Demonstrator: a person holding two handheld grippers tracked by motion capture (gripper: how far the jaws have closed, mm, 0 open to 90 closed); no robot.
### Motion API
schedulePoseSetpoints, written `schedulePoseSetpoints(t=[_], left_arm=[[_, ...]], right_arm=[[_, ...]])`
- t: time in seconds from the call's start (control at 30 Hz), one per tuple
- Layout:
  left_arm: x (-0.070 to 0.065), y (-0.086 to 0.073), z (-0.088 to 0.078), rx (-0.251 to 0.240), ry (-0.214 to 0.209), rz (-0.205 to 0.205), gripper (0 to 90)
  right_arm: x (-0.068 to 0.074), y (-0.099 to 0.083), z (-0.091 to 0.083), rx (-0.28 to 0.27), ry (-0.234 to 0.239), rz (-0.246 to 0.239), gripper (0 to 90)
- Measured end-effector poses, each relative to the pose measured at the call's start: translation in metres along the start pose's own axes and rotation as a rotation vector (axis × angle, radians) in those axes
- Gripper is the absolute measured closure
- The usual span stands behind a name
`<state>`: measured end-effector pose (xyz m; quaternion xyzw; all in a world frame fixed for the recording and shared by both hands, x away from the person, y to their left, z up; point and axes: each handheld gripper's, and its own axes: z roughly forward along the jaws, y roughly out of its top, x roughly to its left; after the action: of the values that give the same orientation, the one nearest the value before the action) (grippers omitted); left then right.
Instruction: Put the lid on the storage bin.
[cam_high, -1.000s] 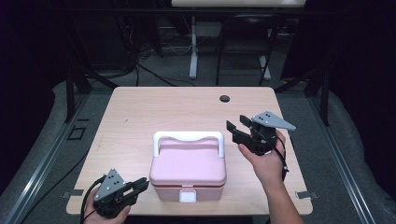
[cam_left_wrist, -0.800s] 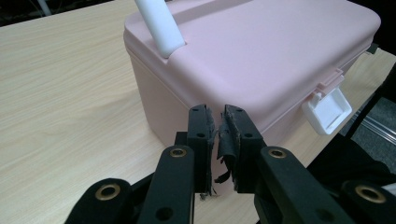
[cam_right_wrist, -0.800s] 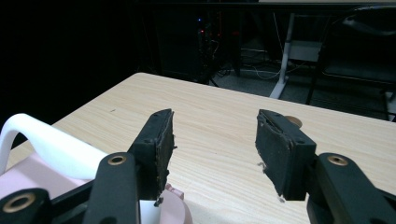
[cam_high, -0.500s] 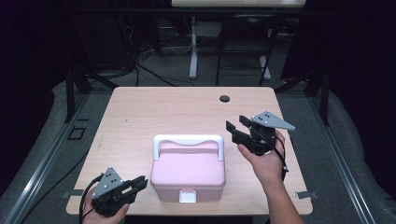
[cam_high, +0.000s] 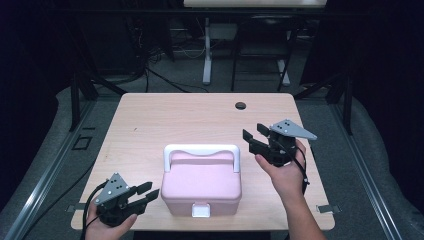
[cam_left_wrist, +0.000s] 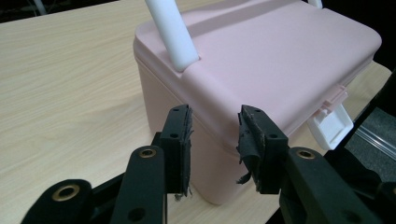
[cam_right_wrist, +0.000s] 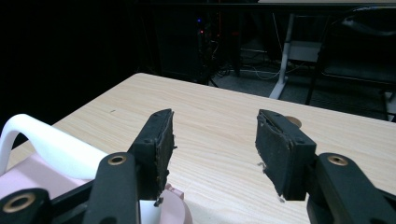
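— Where does the pink box (cam_high: 202, 185) sit?

— Near the front edge of the worktop (cam_high: 150, 120), lid shut, white handle (cam_high: 202, 150) upright, white latch (cam_high: 201, 210) facing the person.

— How would it handle?

— It looks like stiff, smooth plastic, probably light and a little slippery on its flat sides. The handle or the latch tab seems the surest hold.

— And the left gripper (cam_high: 148, 194)?

— Just beside the box's front left corner, not touching; its jaws have just been opening and stand apart with nothing between them.

— The right gripper (cam_high: 256, 140)?

— Held above the worktop just right of the handle, jaws spread and empty.
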<state>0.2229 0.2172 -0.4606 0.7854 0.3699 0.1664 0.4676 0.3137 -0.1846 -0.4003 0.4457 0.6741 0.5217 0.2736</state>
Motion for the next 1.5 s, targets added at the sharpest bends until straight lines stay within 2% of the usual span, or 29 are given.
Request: schedulePoseSetpoints(t=[0.17,0.33,0.6,0.97,1.1,1.5], left_arm=[[0.006,0.006,-0.003,-0.03,0.018,-0.019,57.4],[0.011,0.016,-0.007,-0.048,0.026,-0.016,53.9],[0.02,0.029,-0.004,-0.039,0.013,-0.024,51.4],[0.032,0.045,0.001,-0.049,0.019,-0.043,50.7],[0.034,0.048,0.005,-0.046,0.018,-0.045,50.2],[0.047,0.051,0.036,-0.025,0.031,-0.083,49.9]], right_arm=[[-0.001,0.0,-0.001,-0.002,-0.002,0.002,46.0],[-0.002,0.0,-0.001,-0.002,-0.003,0.003,46.0],[-0.002,0.0,-0.002,-0.002,-0.003,0.004,46.0],[-0.004,0.0,-0.002,-0.003,-0.006,0.006,46.0],[-0.004,0.0,-0.002,-0.002,-0.007,0.005,46.0],[-0.006,0.0,-0.002,-0.001,-0.009,0.011,46.1]])
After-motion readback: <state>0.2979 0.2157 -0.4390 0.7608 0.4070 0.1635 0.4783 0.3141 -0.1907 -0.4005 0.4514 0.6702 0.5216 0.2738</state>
